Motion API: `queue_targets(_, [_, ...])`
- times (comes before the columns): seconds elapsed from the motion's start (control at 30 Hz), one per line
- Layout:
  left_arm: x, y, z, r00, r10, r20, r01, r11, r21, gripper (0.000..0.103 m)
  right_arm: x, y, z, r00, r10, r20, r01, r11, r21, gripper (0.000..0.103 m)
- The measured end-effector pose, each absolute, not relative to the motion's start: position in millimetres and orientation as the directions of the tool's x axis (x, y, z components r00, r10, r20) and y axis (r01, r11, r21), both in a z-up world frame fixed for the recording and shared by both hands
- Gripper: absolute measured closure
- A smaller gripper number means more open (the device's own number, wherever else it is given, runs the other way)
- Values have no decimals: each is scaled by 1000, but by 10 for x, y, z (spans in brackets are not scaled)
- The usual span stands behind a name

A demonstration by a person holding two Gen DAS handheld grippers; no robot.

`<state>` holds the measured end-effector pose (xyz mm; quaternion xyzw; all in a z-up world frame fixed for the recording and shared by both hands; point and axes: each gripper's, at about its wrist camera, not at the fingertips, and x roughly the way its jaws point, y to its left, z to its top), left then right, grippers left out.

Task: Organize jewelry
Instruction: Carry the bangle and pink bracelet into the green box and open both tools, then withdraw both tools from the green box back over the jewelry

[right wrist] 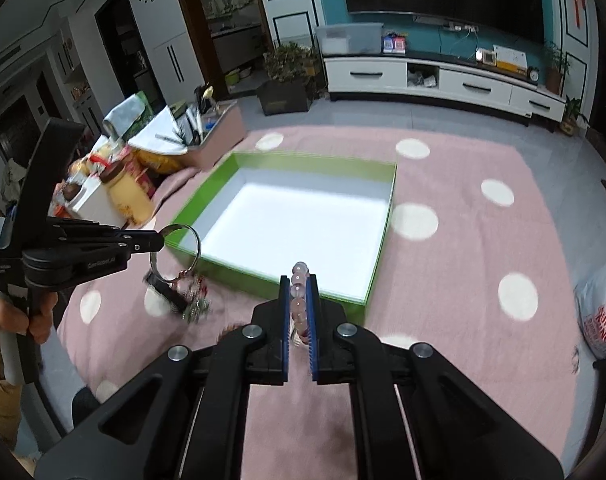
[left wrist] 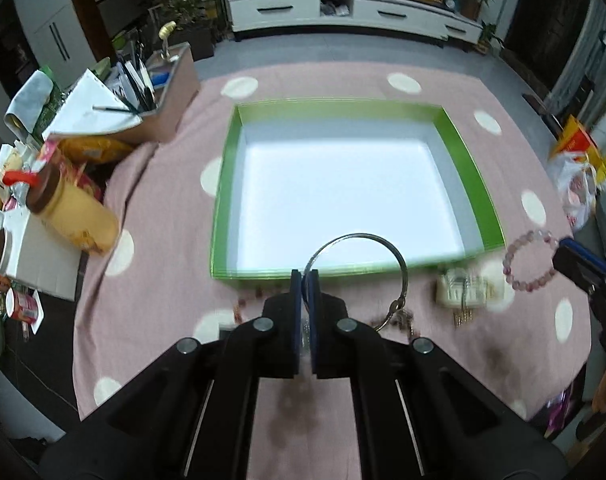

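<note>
My left gripper (left wrist: 305, 276) is shut on a thin silver bangle (left wrist: 359, 237), held just above the near rim of the green box (left wrist: 463, 168) with a white floor. A small charm (left wrist: 395, 307) dangles from the bangle. In the right wrist view, my right gripper (right wrist: 299, 280) is shut on a pink bead bracelet (right wrist: 298, 298), edge-on between the pads, near the box's front corner (right wrist: 243, 276). The same bracelet (left wrist: 529, 260) hangs at the right in the left wrist view. The left gripper (right wrist: 161, 240) and bangle (right wrist: 183, 252) show at the left.
Other jewelry lies on the pink dotted cloth (left wrist: 163, 184): a pale earring card (left wrist: 467, 290) and a dark blurred pile (right wrist: 191, 296). A yellow jar (left wrist: 75, 216) and a box of pens (left wrist: 159, 92) crowd the left edge. A plastic bag (right wrist: 601, 312) lies at the right.
</note>
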<state>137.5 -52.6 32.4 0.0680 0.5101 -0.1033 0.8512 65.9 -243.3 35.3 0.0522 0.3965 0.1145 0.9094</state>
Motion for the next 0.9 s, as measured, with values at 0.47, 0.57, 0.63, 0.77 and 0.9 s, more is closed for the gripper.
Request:
queue_targets(0.47, [2124,-751,-134,387,-60,-920,175,985,10,97,1541,-2375,-174,574,249,-780,-96,967,237,96])
queue_targets(0.57, [2155,-787,-257,368,-51,-928,179,984,17,96,1573,-2399,-262,560,238,-794,-71,968,241,86])
queue_targets(0.63, [2153,-777,-292,364,-49,-930,182,983,19,95,1534,-2439,-263,568,233,-789,-64,969,240,77])
queue_targets(0.77, [2086,-704,-271,379,-45,-924,185,982,27,54,1368,-2561,-208,589,226,-776,-51,969,243,66])
queue_targets(0.9, [1912,-596,-182,411,-37,-911,198,979,49,43,1108,-2716,-155,617,209,-759,-34,970,240,54])
